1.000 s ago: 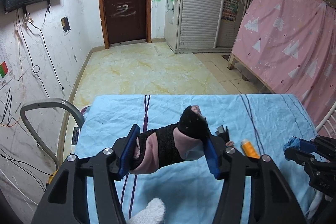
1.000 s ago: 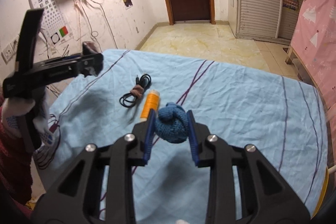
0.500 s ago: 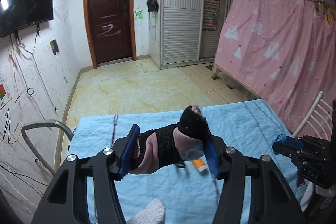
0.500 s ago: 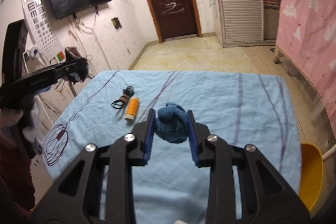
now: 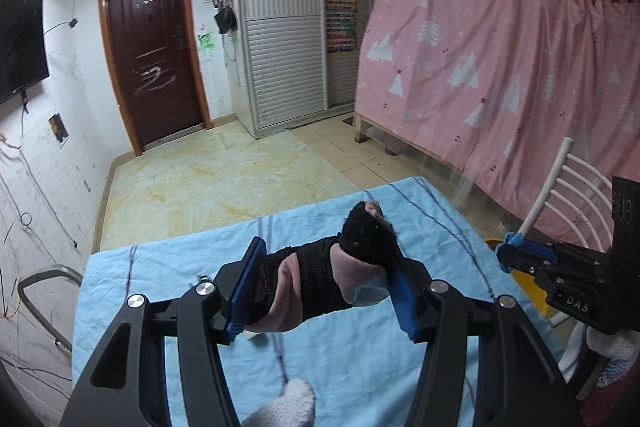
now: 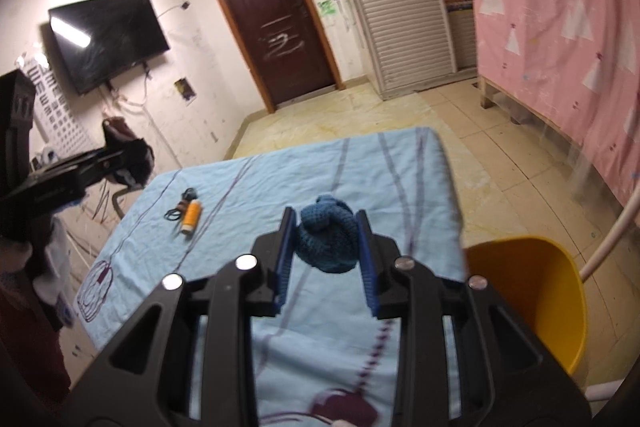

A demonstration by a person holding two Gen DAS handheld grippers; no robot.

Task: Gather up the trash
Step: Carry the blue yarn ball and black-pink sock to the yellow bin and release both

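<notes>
My left gripper (image 5: pixel 324 291) is shut on a black and pink fabric wrap (image 5: pixel 320 283) and holds it above the blue tablecloth (image 5: pixel 360 359). My right gripper (image 6: pixel 326 259) is shut on a blue knitted ball (image 6: pixel 328 243), held over the right part of the cloth near a yellow bin (image 6: pixel 532 303) beside the table. The right gripper also shows at the right edge of the left wrist view (image 5: pixel 516 251). The left gripper shows at the left of the right wrist view (image 6: pixel 120 159).
An orange tube (image 6: pixel 191 215) and a coiled black cable (image 6: pixel 180 207) lie on the cloth's left part. A white chair back (image 5: pixel 560 187) stands at the table's right. A pink curtain (image 5: pixel 500 67) hangs beyond it. A grey chair frame (image 5: pixel 44 291) stands left.
Both grippers have swung right and lifted with their loads. The yellow bin has come closer in the right wrist view, and the tube and cable have left the left wrist view.
</notes>
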